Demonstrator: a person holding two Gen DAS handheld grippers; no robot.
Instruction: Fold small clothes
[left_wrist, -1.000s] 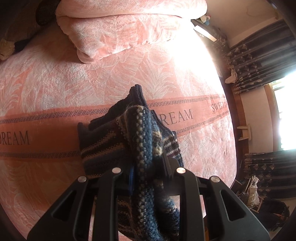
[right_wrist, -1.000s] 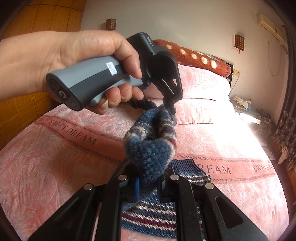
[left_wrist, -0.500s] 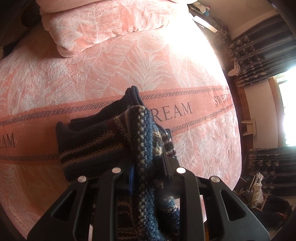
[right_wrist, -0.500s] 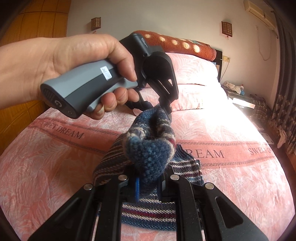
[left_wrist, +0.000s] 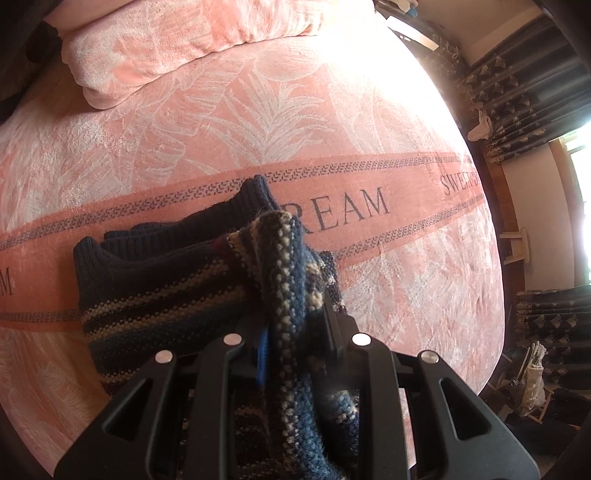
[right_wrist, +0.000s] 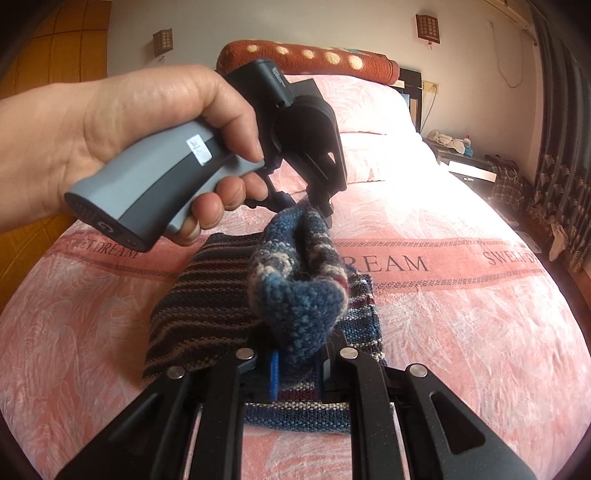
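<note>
Left gripper (left_wrist: 295, 332) and right gripper (right_wrist: 297, 360) both clamped on striped knit sweater (right_wrist: 207, 295), raised fold now carried lower toward SWEET DREAM band (right_wrist: 424, 264) on bedspread (right_wrist: 461, 350); fold nearly laid.

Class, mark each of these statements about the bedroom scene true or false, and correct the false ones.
1. Both tongs are shut on the same striped blue knitted garment. True: the left tongs and the right tongs each pinch a fold of it.
2. The garment lies on a green bedspread. False: the bedspread is pink with a leaf pattern.
3. The bedspread's printed band reads "SWEET DREAM". True.
4. A bare hand grips the grey handle of the left tongs. True.
5. The whole garment hangs in the air. False: its lower part rests on the bed.
</note>
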